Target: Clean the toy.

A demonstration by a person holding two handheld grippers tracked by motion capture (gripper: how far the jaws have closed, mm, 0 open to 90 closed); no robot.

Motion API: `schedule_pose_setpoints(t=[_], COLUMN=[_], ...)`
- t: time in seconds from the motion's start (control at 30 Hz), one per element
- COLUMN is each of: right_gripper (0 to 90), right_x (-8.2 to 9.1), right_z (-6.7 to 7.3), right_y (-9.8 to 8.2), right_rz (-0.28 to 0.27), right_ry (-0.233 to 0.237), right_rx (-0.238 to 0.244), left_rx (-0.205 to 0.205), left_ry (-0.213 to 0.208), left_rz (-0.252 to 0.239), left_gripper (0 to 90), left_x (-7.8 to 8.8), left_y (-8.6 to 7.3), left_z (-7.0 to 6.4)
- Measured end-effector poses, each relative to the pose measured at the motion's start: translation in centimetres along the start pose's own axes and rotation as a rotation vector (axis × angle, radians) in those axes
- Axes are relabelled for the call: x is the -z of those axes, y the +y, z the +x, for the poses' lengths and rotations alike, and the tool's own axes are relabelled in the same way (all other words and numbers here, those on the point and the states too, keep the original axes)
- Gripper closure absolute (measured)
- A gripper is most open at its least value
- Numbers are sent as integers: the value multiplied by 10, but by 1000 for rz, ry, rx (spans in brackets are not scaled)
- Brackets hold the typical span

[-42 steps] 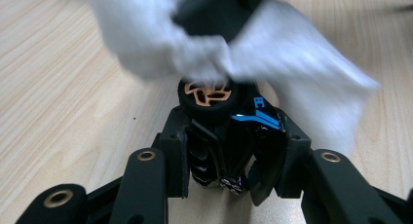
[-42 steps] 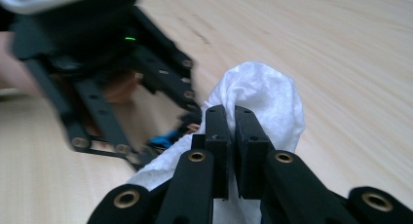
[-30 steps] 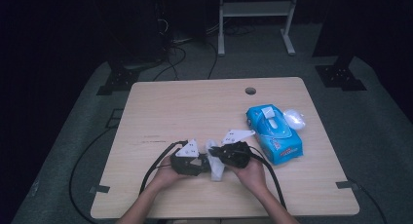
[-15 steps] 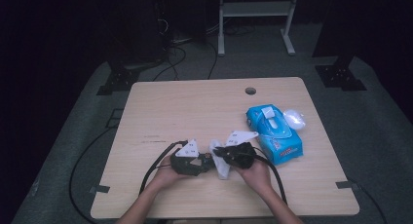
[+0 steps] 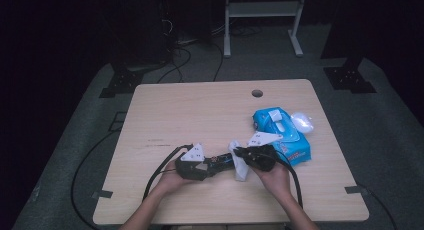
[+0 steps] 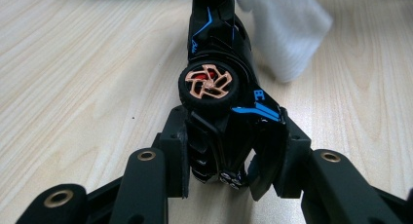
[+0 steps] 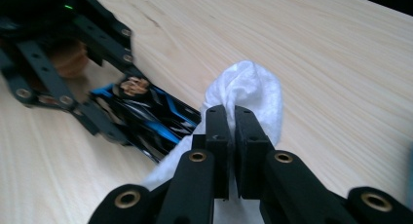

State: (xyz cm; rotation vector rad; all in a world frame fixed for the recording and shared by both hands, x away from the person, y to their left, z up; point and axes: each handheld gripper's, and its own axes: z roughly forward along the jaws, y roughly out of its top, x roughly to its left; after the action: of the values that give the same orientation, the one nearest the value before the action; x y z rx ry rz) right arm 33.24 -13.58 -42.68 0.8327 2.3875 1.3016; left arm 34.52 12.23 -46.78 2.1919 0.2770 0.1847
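A black toy car (image 6: 220, 102) with blue trim and copper-spoked wheels lies on its side near the front middle of the worktop (image 5: 200, 115), clamped at one end between the left tongs (image 6: 229, 158), whose jaws press its roof and underside. It looks like light, rigid plastic with a glossy shell, likely slippery under a narrow grip; the body between the wheels seems the safest place to hold, since the wheels would turn and thin trim could snap. A white wipe (image 7: 248, 95) touches the car's far end in the left gripper view. The right tongs (image 7: 231, 151) are closed together on that wipe, bunching it into a soft wad beside the car; it is limp and probably damp, so it will drape and drag, not push. From above, the left tongs (image 5: 197, 165) and right tongs (image 5: 252, 157) meet nose to nose, with the wipe (image 5: 239, 165) hanging between them, each held by a hand (image 5: 272, 177) coming in from the near edge.

Just right of the right tongs lies a blue wipes pack (image 5: 282, 132) with its flap open, and a small white object (image 5: 302, 122) at its far right side. The near edge is close behind the hands. The left and far parts of the worktop are bare, giving the most room; a cable hole (image 5: 257, 93) sits near the far edge.
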Motion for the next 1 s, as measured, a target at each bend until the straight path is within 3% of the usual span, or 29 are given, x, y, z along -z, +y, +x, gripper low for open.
schedule_pose_setpoints(t=[0.07, 0.17, 0.23, 0.4, 0.47, 0.63, 0.7, 0.8, 0.93, 1.0], right_gripper=[853, 854, 854, 854, 854, 852, 853, 854, 855, 855], right_x=[-9, -14, -11, 4, 5, -7, -10, -6, 6, 11], right_z=[9, 17, 12, -3, -6, 11, 16, 7, -9, -15], right_y=[3, 9, 8, 1, 0, 4, 6, 6, -2, -7], right_rz=[5, 22, 28, 22, 21, 12, 17, 25, 21, 19], right_ry=[41, 39, 32, -56, -51, 9, -1, -15, -75, -80], right_rx=[25, 71, 61, 27, 6, 64, 100, 81, 23, -5], left_rx=[4, -3, -7, -4, -5, 1, 2, -7, -6, -11], left_ry=[0, 1, 5, 4, 5, 3, 2, 8, 6, 7], left_rz=[2, 8, 10, 5, 7, 6, 8, 10, 8, 11], left_gripper=[582, 582, 582, 582, 582, 582, 582, 582, 582, 582], left_x=[0, 2, 2, 1, 1, 1, 1, 1, 1, 1], left_y=[0, -1, 0, 0, 0, 0, 0, 1, 1, 1], left_z=[0, 0, 0, -1, -1, 0, 0, -1, -1, -1])
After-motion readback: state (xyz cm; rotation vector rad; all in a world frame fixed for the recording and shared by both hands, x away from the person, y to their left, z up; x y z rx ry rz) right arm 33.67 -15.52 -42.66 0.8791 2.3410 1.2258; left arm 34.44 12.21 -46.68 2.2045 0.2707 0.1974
